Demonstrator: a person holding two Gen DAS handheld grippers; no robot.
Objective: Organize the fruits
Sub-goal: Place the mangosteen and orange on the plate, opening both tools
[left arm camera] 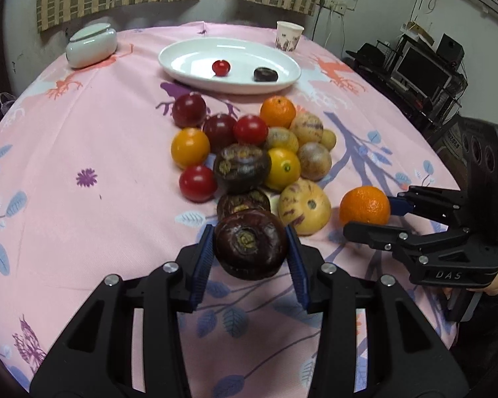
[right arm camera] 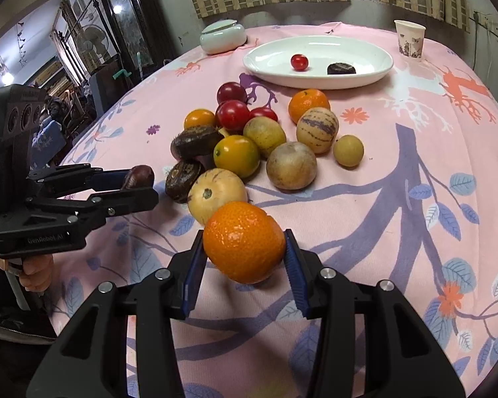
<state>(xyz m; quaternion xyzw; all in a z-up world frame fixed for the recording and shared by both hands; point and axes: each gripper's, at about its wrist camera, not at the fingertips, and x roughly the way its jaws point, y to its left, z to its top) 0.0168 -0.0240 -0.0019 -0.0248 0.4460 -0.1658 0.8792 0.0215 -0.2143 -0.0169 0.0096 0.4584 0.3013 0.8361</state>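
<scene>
My left gripper (left arm camera: 250, 250) is shut on a dark purple-brown fruit (left arm camera: 250, 243) and holds it just above the cloth at the near edge of the fruit pile (left arm camera: 249, 152). My right gripper (right arm camera: 244, 248) is shut on an orange (right arm camera: 244, 240), also lifted slightly, to the right of the pile. Each gripper shows in the other's view: the right one (left arm camera: 368, 212) with its orange (left arm camera: 364, 205), the left one (right arm camera: 139, 182) with the dark fruit (right arm camera: 139, 175). A white oval plate (left arm camera: 189, 53) at the far side holds a small red fruit (left arm camera: 221, 67) and a dark fruit (left arm camera: 265, 74).
The pile holds red, yellow, orange, dark purple and striped pale fruits on a pink patterned tablecloth (left arm camera: 83, 139). A lidded white jar (left arm camera: 91, 44) stands far left, a paper cup (left arm camera: 289, 35) far right. Shelves with electronics (left arm camera: 421, 69) stand beyond the table's right edge.
</scene>
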